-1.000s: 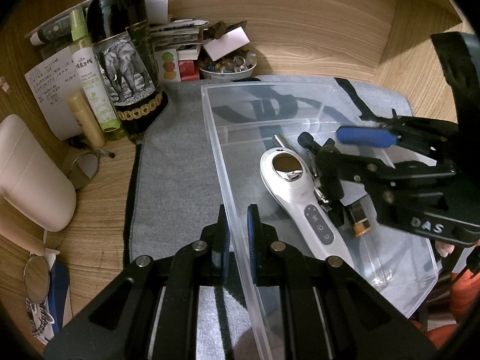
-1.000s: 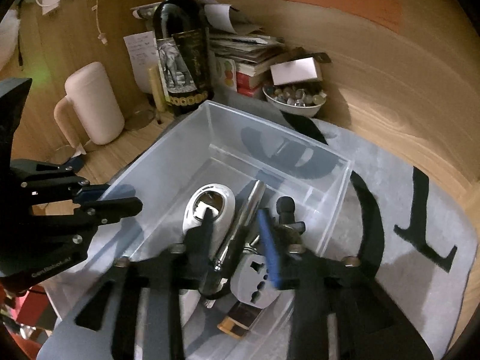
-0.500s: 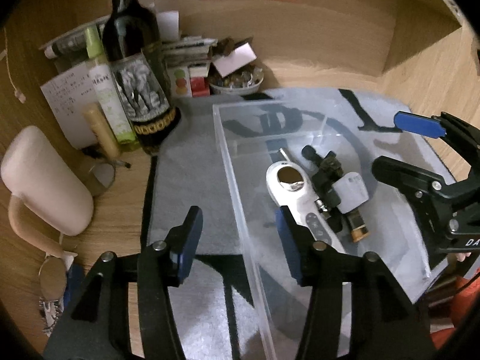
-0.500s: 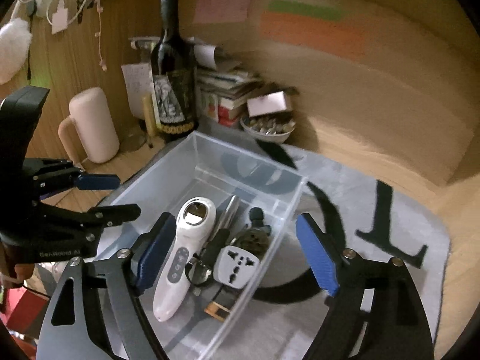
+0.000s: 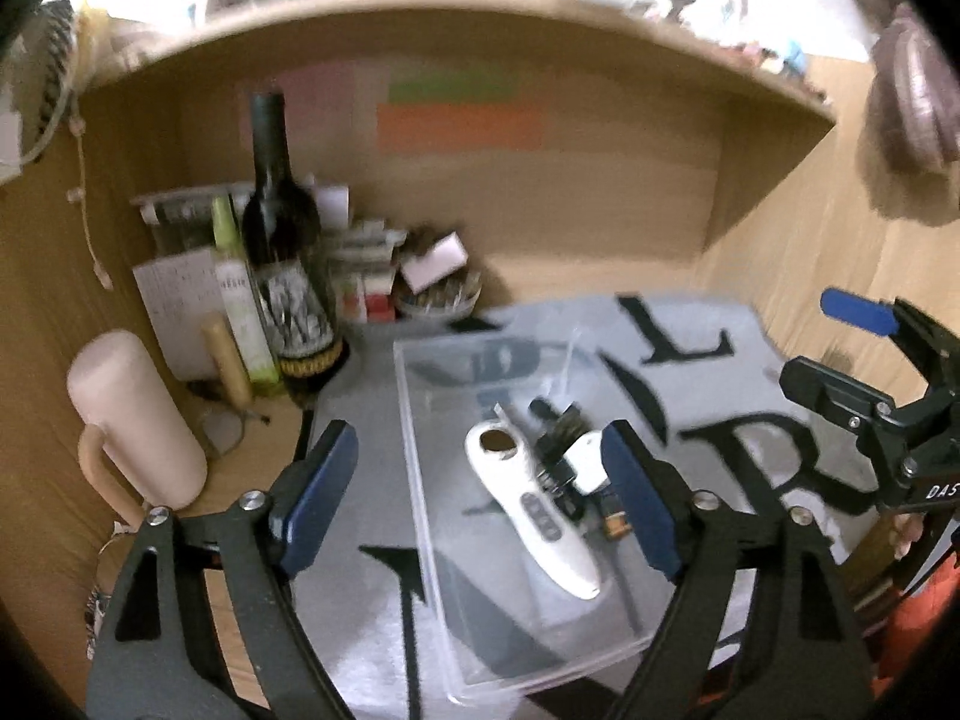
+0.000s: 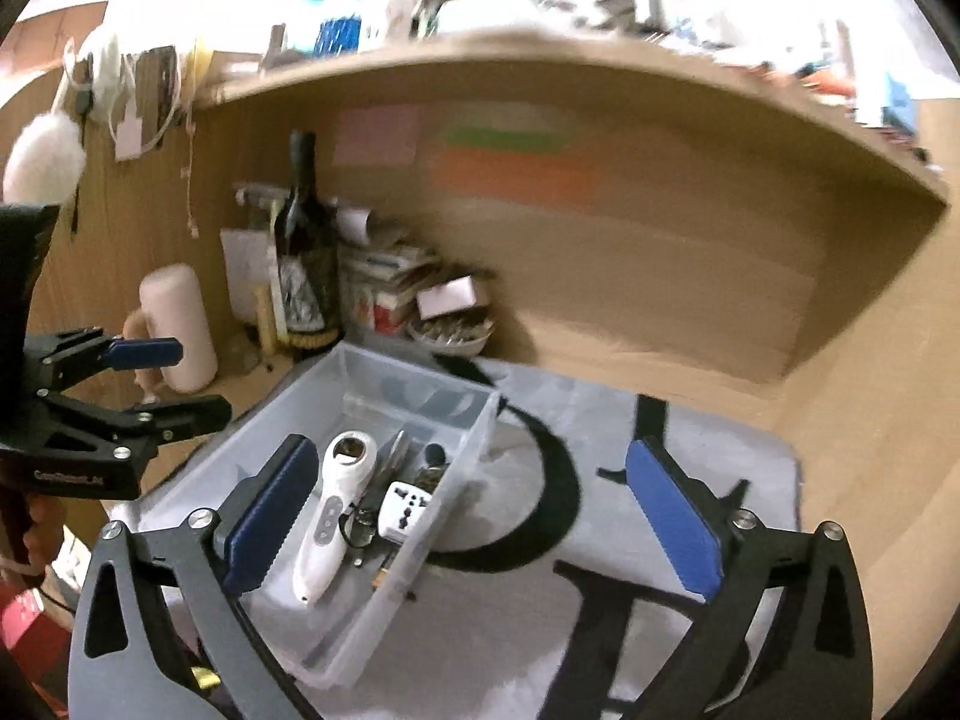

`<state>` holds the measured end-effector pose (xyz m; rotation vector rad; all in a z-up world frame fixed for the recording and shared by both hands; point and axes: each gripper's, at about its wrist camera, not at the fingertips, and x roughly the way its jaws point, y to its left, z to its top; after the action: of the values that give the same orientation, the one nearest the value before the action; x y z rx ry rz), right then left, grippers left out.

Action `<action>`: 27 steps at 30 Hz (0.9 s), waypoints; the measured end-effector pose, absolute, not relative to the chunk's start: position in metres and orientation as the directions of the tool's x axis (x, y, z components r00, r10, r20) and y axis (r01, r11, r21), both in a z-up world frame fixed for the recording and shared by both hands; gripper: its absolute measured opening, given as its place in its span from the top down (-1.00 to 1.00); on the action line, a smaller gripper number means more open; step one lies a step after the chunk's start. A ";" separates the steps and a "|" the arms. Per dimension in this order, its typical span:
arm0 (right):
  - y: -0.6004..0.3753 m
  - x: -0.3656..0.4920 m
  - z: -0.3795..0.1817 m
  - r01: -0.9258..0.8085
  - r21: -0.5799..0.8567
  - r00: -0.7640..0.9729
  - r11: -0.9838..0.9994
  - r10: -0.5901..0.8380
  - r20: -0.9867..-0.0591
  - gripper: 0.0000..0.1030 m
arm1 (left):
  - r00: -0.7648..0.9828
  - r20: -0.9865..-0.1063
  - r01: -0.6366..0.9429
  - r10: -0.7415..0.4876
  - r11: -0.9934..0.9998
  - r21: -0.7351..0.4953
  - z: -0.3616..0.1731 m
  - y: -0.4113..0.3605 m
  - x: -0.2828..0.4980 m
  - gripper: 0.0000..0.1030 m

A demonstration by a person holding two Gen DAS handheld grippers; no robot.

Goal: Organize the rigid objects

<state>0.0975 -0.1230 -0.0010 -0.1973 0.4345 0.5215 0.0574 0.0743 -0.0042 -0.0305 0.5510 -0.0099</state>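
Observation:
A clear plastic bin (image 5: pixel 414 450) (image 6: pixel 420 546) sits on a grey mat. Inside lie a white handheld device (image 5: pixel 528 510) (image 6: pixel 333 510), a white travel adapter (image 5: pixel 591 459) (image 6: pixel 405 510) and some dark small items. My left gripper (image 5: pixel 477 480) (image 6: pixel 180 381) hovers above and short of the bin's left side, its jaws opening with nothing held. Over the bin's right side my right gripper (image 6: pixel 471 480) (image 5: pixel 834 342) hangs, its jaws also opening wide and holding nothing.
A dark wine bottle (image 5: pixel 288 276), a green bottle (image 5: pixel 237 294), a pale pink mug (image 5: pixel 132 420), stacked books and a bowl (image 5: pixel 438 300) crowd the back left corner. The grey mat (image 5: pixel 690 348) with black letters covers the desk. A wooden shelf hangs overhead.
Both grippers have risen and drawn back from the bin. The left jaws, shut at the bin's near wall, now stand wide. The right jaws have spread away from the items.

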 end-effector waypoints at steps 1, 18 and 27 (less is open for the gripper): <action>-0.128 0.093 0.001 -0.513 -0.067 0.787 0.856 0.437 -0.436 -0.99 | 0.868 -0.497 0.004 -0.023 0.999 -0.039 -0.001 0.071 0.051 -0.85; -0.178 0.036 0.005 -0.409 -0.026 0.872 0.912 0.383 -0.304 -1.00 | 0.955 -0.284 0.070 -0.083 0.996 -0.057 0.013 0.028 -0.008 -0.99; -0.182 0.031 0.002 -0.405 -0.013 0.874 0.914 0.383 -0.299 -1.00 | 0.953 -0.290 0.066 -0.084 0.995 -0.071 0.010 0.027 -0.007 -0.99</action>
<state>0.0314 -0.1819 0.0021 -0.0763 0.2970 0.4117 -0.0075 0.0267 0.0103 -0.0612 0.2970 -0.0758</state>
